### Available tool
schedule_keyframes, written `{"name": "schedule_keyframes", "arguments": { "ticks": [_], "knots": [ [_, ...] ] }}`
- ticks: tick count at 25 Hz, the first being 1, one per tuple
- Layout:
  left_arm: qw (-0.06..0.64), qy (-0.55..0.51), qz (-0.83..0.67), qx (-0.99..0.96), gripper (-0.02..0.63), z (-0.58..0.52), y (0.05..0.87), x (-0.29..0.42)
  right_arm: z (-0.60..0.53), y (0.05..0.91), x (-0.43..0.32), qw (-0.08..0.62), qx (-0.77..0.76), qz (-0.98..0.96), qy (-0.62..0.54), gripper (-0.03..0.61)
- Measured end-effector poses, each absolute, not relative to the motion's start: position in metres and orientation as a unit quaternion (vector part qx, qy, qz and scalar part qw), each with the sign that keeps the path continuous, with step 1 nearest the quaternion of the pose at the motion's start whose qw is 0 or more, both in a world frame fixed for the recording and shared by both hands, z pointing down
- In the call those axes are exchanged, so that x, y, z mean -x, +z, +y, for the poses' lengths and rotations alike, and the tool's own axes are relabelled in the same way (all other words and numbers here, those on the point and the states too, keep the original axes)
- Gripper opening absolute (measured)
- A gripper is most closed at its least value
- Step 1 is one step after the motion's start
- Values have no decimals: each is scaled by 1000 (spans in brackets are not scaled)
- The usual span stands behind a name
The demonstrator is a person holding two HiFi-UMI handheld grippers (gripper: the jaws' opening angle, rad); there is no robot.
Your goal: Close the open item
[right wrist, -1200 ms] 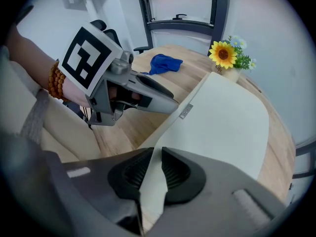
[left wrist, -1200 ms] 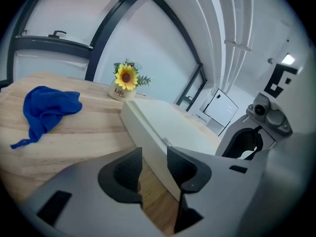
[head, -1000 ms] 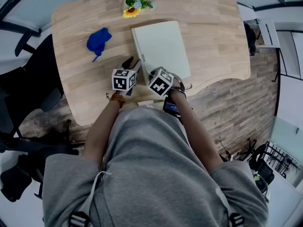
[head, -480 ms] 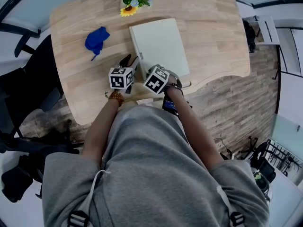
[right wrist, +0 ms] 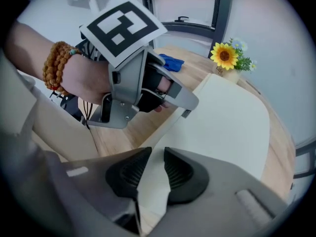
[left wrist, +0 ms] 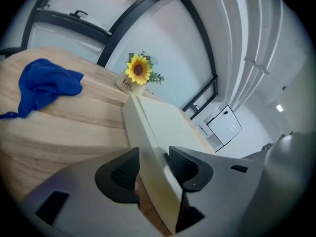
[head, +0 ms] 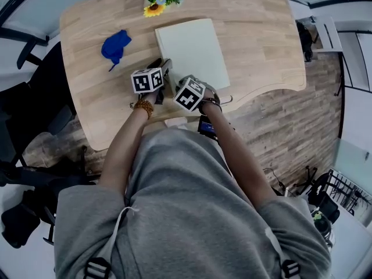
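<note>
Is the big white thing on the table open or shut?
Shut. The white thing lies flat on the wooden table as one slab; the left gripper view shows only a thin seam along its edge.

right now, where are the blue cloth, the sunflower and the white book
blue cloth (head: 115, 45), head view, middle of the bunched fabric
sunflower (head: 153, 10), head view, yellow bloom
white book (head: 192, 48), head view, middle of the top cover
</note>
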State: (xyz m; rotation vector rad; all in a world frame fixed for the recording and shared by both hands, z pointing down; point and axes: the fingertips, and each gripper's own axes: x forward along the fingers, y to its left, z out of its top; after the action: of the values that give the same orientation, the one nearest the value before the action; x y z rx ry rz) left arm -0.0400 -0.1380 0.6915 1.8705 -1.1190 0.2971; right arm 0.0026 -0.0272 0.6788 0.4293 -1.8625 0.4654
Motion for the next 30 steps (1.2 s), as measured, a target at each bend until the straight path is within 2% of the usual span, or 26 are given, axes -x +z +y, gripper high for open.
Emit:
{"name": "schedule_keyframes", "arguments": {
  "ticks": [2,5,8,9,10,12,22,30],
  "knots": [
    [466,115,-452,-752,184,-138,692,42,-27,674,-3,539,-174,-795,218,102],
    [450,136,-455,-757,184,-137,691,41,-26,665,-2,518,-157,-812,218,118],
    [447,141,-452,-759,186,-137,691,40,-16,651,-2,490,-129,-826,247,205],
    [449,140,-452,-758,186,-138,691,40,-10,647,-4,487,-109,-831,247,209],
    [450,140,-452,-757,186,-138,692,39,-3,643,-6,488,-85,-835,238,201],
    [453,137,-452,-756,187,-138,693,39,7,636,-14,494,-44,-842,211,144],
    [447,141,-448,-762,189,-140,691,41,-49,637,-54,478,-168,-836,213,133],
    [433,150,-454,-764,189,-140,691,41,-54,642,-61,471,-191,-836,208,106]
  ]
}}
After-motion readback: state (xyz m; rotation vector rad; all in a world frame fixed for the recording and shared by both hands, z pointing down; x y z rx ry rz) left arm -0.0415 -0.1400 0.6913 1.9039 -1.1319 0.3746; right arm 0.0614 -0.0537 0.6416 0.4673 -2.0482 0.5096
